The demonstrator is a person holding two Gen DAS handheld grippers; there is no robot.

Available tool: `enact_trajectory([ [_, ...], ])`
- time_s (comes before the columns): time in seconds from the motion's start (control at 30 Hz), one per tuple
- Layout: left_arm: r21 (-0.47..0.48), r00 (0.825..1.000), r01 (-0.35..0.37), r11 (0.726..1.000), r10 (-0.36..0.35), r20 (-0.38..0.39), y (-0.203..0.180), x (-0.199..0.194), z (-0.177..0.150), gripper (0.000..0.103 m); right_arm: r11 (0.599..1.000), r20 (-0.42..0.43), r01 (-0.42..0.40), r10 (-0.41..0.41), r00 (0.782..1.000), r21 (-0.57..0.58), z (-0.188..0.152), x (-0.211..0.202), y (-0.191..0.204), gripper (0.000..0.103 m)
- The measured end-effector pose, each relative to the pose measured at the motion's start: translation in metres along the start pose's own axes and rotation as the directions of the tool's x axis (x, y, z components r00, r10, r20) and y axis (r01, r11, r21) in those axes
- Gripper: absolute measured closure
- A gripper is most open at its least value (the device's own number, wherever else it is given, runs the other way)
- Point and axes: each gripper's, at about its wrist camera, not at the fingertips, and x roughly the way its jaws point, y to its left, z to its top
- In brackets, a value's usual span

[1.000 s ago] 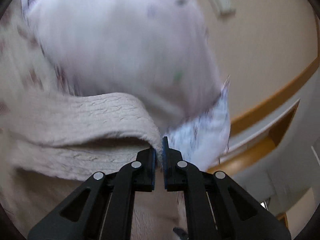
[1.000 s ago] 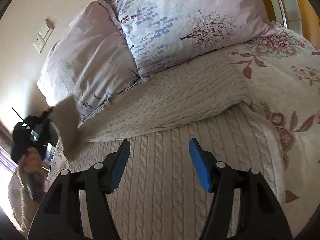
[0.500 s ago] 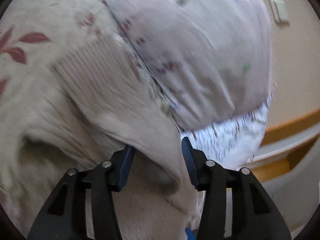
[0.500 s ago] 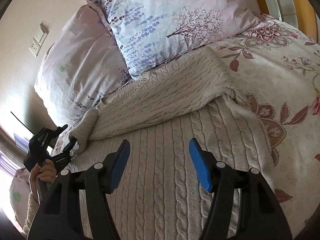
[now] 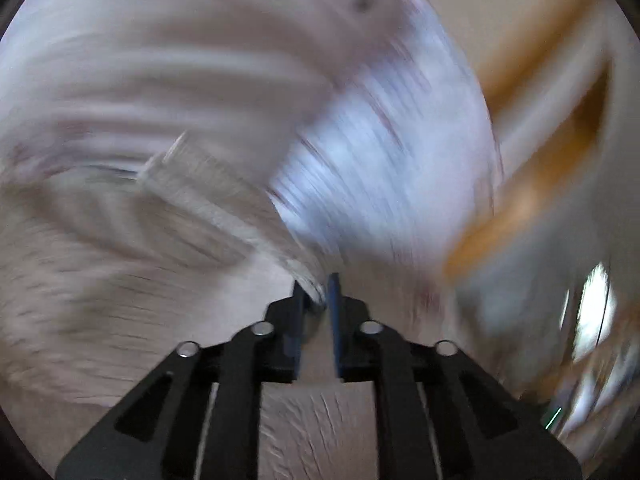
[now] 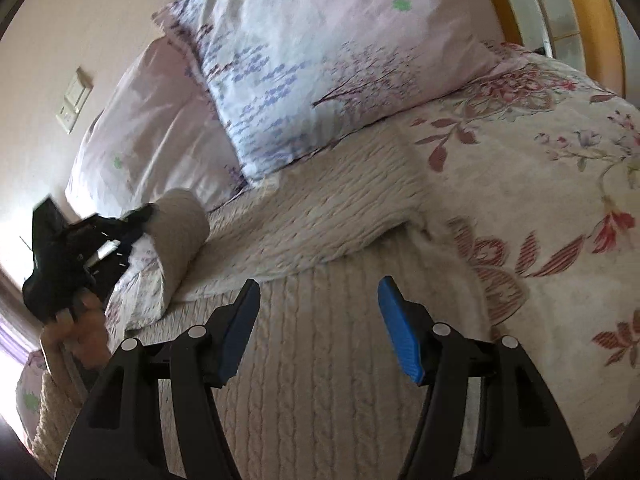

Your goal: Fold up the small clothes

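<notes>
A cream cable-knit sweater (image 6: 320, 360) lies on the floral bedspread, one sleeve (image 6: 320, 216) folded across its body. My right gripper (image 6: 316, 320) hovers open and empty just above the sweater's body. My left gripper (image 5: 316, 300) is shut on the ribbed cuff (image 5: 208, 196) of the sweater's sleeve; its view is heavily blurred by motion. In the right wrist view the left gripper (image 6: 140, 216) sits at the far left, holding the sleeve end (image 6: 180, 232) lifted above the bed.
Two pale lilac pillows (image 6: 320, 60) lean at the head of the bed behind the sweater. The floral bedspread (image 6: 560, 200) stretches to the right. A wall switch (image 6: 74, 100) is on the beige wall. A wooden headboard (image 6: 592, 12) stands at the top right.
My left gripper opened, then shut again on the sleeve cuff, and is now moving fast with it. My right gripper stayed open and drifted slightly over the sweater.
</notes>
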Motion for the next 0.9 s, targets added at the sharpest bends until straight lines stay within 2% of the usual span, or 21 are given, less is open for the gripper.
enact_trajectory([
  [0.03,0.085,0.998,-0.006,0.996,0.01,-0.055,-0.018,0.015,-0.01,0.056,1.0,0.005,0.007,-0.007,1.0,0.013,0.002,-0.001,-0.004,0.04],
  [0.07,0.167,0.994,-0.006,0.986,0.025,-0.109,-0.034,0.03,-0.021,0.05,1.0,0.008,0.011,-0.011,1.0,0.025,0.005,-0.002,-0.008,0.04],
  [0.1,0.269,0.986,-0.009,0.963,0.053,-0.157,-0.053,0.045,-0.037,0.048,0.999,0.008,0.014,-0.014,1.0,0.038,0.007,-0.002,-0.012,0.04],
  [0.13,0.313,0.983,-0.008,0.95,0.065,-0.172,-0.06,0.05,-0.045,0.048,0.999,0.003,0.012,-0.012,1.0,0.053,0.011,-0.002,-0.016,0.04],
  [0.17,0.352,0.98,-0.009,0.936,0.078,-0.181,-0.066,0.051,-0.053,0.047,0.998,-0.001,0.007,-0.006,1.0,0.059,0.014,-0.002,-0.017,0.04],
  [0.23,0.371,0.981,-0.014,0.928,0.085,-0.175,-0.065,0.04,-0.06,0.036,0.998,-0.008,-0.005,0.005,1.0,0.06,0.022,-0.004,-0.017,0.041],
  [0.33,0.332,0.984,-0.069,0.941,0.118,-0.13,-0.04,0.002,-0.062,0.033,0.998,-0.051,-0.048,0.05,0.997,0.042,0.038,0.002,-0.008,0.048],
  [0.43,0.28,0.977,-0.181,0.943,0.205,-0.058,0.0,-0.047,-0.067,0.033,0.997,-0.128,-0.074,0.078,0.989,0.031,0.054,0.025,0.005,0.054],
  [0.53,0.204,0.951,-0.301,0.932,0.31,-0.012,0.044,-0.096,-0.078,0.033,0.999,-0.186,-0.053,0.05,0.981,-0.009,0.06,0.052,0.019,0.057],
  [0.6,0.161,0.922,-0.383,0.909,0.387,0.008,0.073,-0.128,-0.091,0.033,0.999,-0.221,-0.042,0.036,0.975,-0.022,0.06,0.07,0.025,0.058],
  [0.67,0.116,0.906,-0.422,0.899,0.424,0.011,0.094,-0.152,-0.102,0.033,0.999,-0.251,-0.024,0.017,0.968,-0.027,0.058,0.087,0.029,0.059],
  [0.7,0.075,0.903,-0.428,0.901,0.429,0.001,0.106,-0.164,-0.109,0.033,0.999,-0.266,-0.019,0.009,0.964,-0.037,0.056,0.095,0.032,0.061],
  [0.77,0.016,0.913,-0.407,0.913,0.407,-0.02,0.124,-0.179,-0.122,0.033,0.999,-0.27,-0.007,-0.008,0.963,-0.052,0.052,0.102,0.034,0.068],
  [0.8,-0.02,0.92,-0.391,0.92,0.39,-0.032,0.134,-0.185,-0.128,0.033,0.998,-0.258,0.0,-0.017,0.966,-0.064,0.049,0.103,0.037,0.078],
  [0.83,-0.034,0.924,-0.383,0.923,0.381,-0.036,0.136,-0.185,-0.131,0.034,0.997,-0.259,-0.019,-0.001,0.966,-0.073,0.048,0.104,0.04,0.094],
  [0.9,-0.067,0.934,-0.357,0.932,0.355,-0.05,0.143,-0.185,-0.139,0.035,0.996,-0.249,-0.03,0.007,0.969,-0.087,0.046,0.104,0.045,0.094],
])
